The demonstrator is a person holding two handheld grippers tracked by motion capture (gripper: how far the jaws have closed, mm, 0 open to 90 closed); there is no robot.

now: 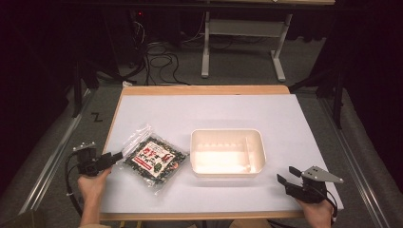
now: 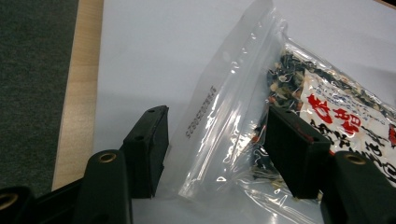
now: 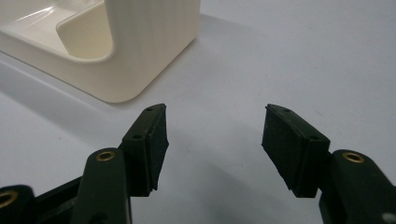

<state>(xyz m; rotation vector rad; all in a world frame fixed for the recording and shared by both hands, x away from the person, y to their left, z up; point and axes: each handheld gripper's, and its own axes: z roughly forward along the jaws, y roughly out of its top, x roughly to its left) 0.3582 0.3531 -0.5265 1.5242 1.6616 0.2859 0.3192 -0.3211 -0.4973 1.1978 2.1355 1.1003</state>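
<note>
A clear zip bag [image 1: 154,159] holding a dark mix, with a red and white label, lies flat on the left part of the white table mat [image 1: 214,111]. My left gripper [image 1: 114,156] is open at the bag's near-left corner. In the left gripper view the bag's [image 2: 327,107] clear sealed edge lies between the jaws of the left gripper [image 2: 217,140], which stand well apart. A cream plastic tray [image 1: 227,153] sits at the middle. Near the front right edge my right gripper [image 1: 287,175] is open. In the right gripper view nothing sits between the right gripper's [image 3: 215,140] jaws, and the tray's corner [image 3: 140,51] is just ahead.
The tray has a divider and holds nothing. The wooden table edge [image 1: 204,90] frames the mat. Beyond the table stand a desk frame [image 1: 242,28] and loose cables [image 1: 159,61] on the floor. Metal rails [image 1: 52,156] run along both sides.
</note>
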